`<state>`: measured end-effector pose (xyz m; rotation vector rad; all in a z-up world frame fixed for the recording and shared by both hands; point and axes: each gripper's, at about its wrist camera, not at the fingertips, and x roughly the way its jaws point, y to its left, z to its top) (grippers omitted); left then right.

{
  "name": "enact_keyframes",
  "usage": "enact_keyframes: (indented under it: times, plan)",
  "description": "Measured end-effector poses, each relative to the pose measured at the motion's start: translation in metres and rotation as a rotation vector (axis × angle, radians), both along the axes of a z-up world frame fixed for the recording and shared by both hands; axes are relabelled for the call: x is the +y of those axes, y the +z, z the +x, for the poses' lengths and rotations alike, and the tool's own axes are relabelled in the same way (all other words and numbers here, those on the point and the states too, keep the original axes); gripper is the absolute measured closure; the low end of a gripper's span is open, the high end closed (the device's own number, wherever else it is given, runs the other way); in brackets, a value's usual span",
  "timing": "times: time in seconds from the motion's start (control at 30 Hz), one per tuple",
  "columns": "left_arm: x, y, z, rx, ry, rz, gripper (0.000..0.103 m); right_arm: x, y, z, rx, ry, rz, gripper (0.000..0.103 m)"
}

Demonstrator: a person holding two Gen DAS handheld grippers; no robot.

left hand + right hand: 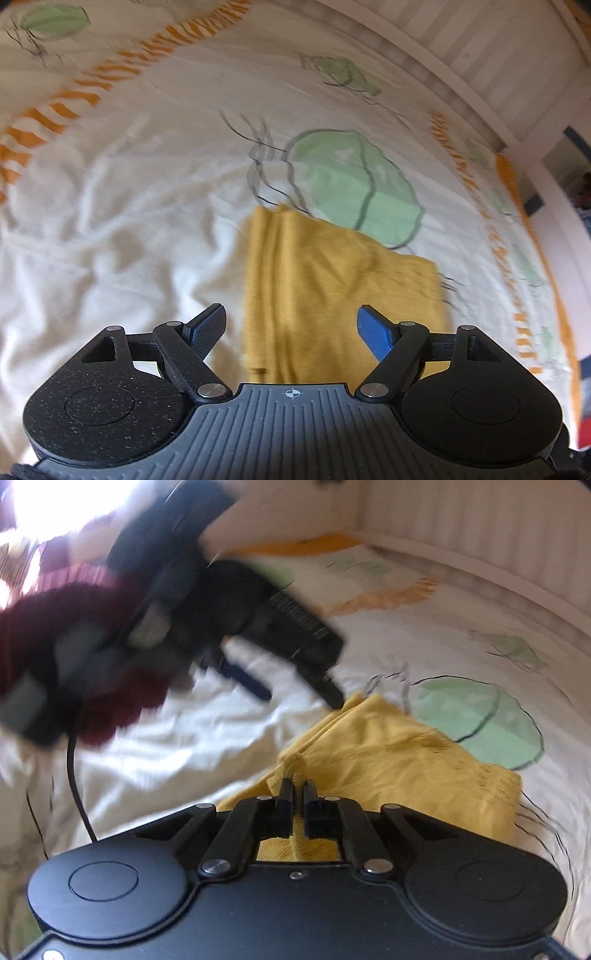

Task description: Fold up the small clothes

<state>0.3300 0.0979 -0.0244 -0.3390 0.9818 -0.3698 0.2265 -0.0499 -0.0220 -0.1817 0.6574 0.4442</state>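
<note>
On bed (110,221) | yellow garment (332,277) flat, long axis running away fwd | R gripper (298,788) fingers pinched on near hem | L gripper (291,328) wide open, empty, garment just ahead, btwn fingers' line.

I find no words, brand names or numbers to read in either wrist view. The one sign is a small white crosshair mark (293,393) printed on the ribbed grey body of the left gripper (291,328). The bedsheet (110,206) carries only drawn patterns.
</note>
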Motion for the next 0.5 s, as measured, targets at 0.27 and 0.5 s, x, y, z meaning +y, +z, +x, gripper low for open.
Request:
enact_keyframes:
  times: [0.27, 0.5]
  plan:
    - [-0.029, -0.018, 0.009, 0.099, -0.082, -0.067, 0.026, -0.021, 0.006, -0.008, -0.010, -0.054, 0.131, 0.093]
    - [-0.033, -0.040, 0.016, 0.147, -0.049, -0.070, 0.040, -0.020, -0.002, -0.010, 0.005, -0.039, 0.147, 0.093]
